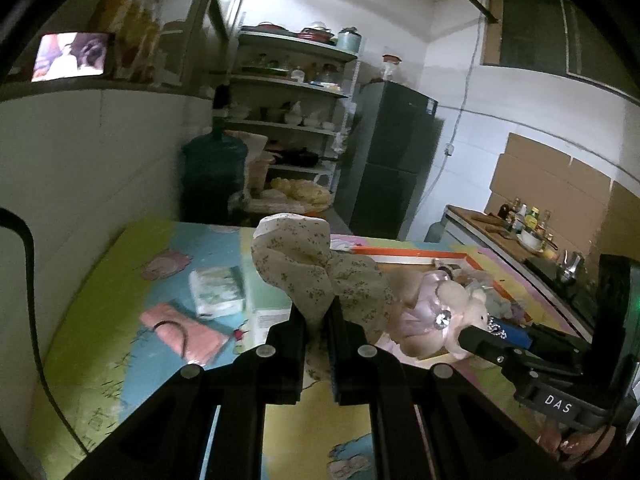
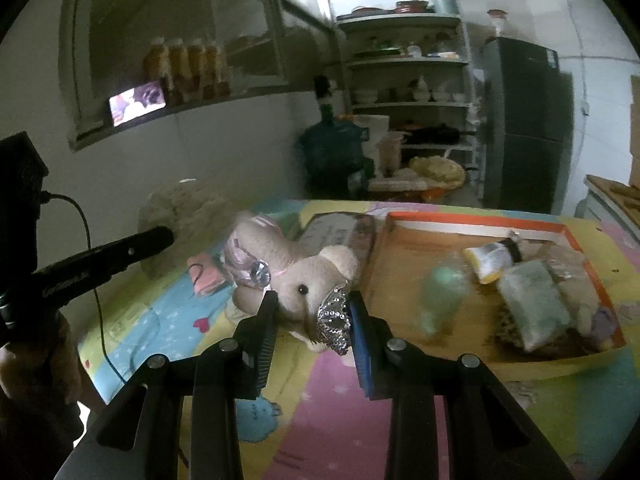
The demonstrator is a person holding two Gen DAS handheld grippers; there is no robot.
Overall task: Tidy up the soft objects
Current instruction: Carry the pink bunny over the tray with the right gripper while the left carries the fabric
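While both grippers hold soft items above the patterned table [image 2: 328, 408], an orange-rimmed tray [image 2: 476, 220] waits at right of the right wrist frame.

Largest first: the tray, already holding a few soft pieces, lies ahead and to the right of the right gripper [image 2: 314, 312], making that hand the nearer one, in my judgement. The plush bear [image 2: 304, 276], gripped at its head by narrowly set jaws, stretches its long axis toward upper left, away from the tray. The floral cloth [image 1: 316, 272] rises bunched from the left gripper [image 1: 318, 320], whose jaws are pinched tight on it. Smaller, at lower left of the left wrist frame, a tissue pack [image 1: 218, 290] and pink pouch [image 1: 184, 330] lie on the table.
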